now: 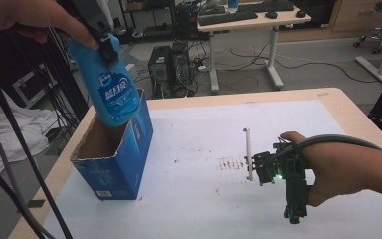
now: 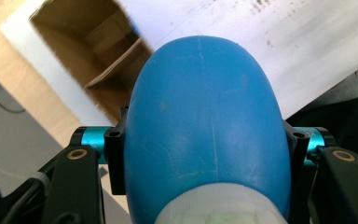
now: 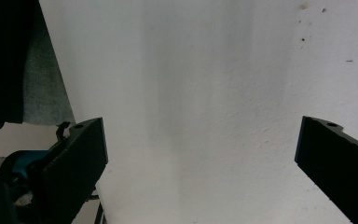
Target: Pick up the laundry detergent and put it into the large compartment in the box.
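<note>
My left gripper (image 1: pixel 107 49) is shut on a blue plastic bottle (image 1: pixel 110 92) with a white label, near its top. The bottle hangs upright, its base just above the mouth of an open blue cardboard box (image 1: pixel 122 159) at the table's left side. In the left gripper view the bottle (image 2: pixel 205 126) sits clamped between the jaws (image 2: pixel 205 142), with the box's brown inside (image 2: pixel 107 70) below it. My right gripper (image 1: pixel 263 168) rests low over the white mat at the right. Its jaws (image 3: pixel 200 156) stand open over bare mat.
A thin white stick (image 1: pixel 247 152) lies on the white mat (image 1: pixel 204 199) just left of the right gripper. Brown smudges (image 1: pixel 229 163) mark the mat beside it. Behind the wooden table (image 1: pixel 338 99) are a desk, computer towers and cables on the floor.
</note>
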The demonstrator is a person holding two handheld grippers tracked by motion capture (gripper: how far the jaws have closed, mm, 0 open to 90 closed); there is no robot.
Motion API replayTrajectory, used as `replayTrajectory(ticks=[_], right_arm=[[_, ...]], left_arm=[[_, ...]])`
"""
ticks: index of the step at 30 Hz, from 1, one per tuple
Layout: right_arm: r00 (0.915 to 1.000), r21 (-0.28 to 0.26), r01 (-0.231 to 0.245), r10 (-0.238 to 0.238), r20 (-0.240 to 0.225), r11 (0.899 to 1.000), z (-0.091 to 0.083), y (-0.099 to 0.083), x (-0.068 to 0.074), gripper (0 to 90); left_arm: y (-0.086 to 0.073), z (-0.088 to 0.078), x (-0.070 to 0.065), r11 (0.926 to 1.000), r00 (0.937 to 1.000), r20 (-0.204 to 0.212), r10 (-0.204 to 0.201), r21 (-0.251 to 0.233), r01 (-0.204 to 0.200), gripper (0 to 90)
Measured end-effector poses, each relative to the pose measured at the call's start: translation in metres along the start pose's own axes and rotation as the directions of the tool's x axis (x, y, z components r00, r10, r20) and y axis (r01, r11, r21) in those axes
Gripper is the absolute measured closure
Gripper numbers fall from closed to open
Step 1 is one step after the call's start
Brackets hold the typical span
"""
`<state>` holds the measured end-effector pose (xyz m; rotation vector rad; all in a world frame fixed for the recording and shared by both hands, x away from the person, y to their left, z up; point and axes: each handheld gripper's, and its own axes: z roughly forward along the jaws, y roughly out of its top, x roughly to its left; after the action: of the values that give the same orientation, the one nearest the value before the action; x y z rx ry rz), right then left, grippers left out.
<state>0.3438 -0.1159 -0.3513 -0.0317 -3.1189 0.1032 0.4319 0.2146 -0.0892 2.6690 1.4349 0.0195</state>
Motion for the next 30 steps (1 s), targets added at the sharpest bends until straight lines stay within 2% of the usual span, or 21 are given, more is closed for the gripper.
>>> replayTrajectory(ticks=[4, 5, 11, 12, 16, 19, 20, 25, 30], right_arm=[[1.0, 0.002, 0.003, -0.003, 0.003, 1.0, -0.002, 0.001, 0.0, 1.4], [0.9999, 0.005, 0.01, -0.01, 0.005, 1.0, -0.003, 0.002, 0.0, 1.4], [1.0, 0.002, 0.001, -0.001, 0.006, 1.0, -0.004, 0.003, 0.001, 1.4], [1.0, 0.007, 0.001, -0.001, 0.007, 1.0, -0.005, 0.004, 0.001, 1.4], [1.0, 0.008, 0.005, -0.005, 0.005, 1.0, -0.005, 0.004, 0.0, 1.4], [0.9999, 0.006, -0.009, 0.009, 0.008, 1.0, -0.005, 0.005, 0.0, 1.4], [0.9999, 0.004, 0.007, -0.007, 0.007, 1.0, -0.005, 0.006, -0.001, 1.4], [1.0, 0.008, -0.003, 0.003, 0.007, 1.0, -0.005, 0.008, -0.001, 1.4], [0.9999, 0.003, 0.009, -0.009, 0.009, 1.0, -0.005, 0.009, -0.002, 1.4]], left_arm=[[-0.005, 0.0, 0.009, 0.9997, 0.9997, -0.002, -0.025, 0.007, 0.025, 38.3], [-0.009, 0.001, 0.015, 0.999, 0.999, -0.007, -0.043, 0.015, 0.043, 38.3], [-0.014, 0.009, 0.027, 0.9979, 0.9982, -0.014, -0.058, 0.027, 0.058, 38.3], [-0.016, 0.016, 0.034, 0.9973, 0.9978, -0.003, -0.066, 0.031, 0.066, 38.3], [-0.016, 0.022, 0.037, 0.9975, 0.9981, 0.001, -0.061, 0.036, 0.061, 38.2], [-0.018, 0.034, 0.042, 0.9982, 0.9987, 0.005, -0.051, 0.033, 0.051, 38.3], [-0.018, 0.037, 0.043, 0.998, 0.9986, 0.004, -0.053, 0.036, 0.052, 38.2], [-0.018, 0.055, 0.045, 0.9975, 0.9993, 0.005, -0.037, 0.06, 0.037, 38.2], [-0.018, 0.071, 0.046, 0.9975, 0.9999, 0.009, -0.013, 0.069, 0.013, 38.3]])
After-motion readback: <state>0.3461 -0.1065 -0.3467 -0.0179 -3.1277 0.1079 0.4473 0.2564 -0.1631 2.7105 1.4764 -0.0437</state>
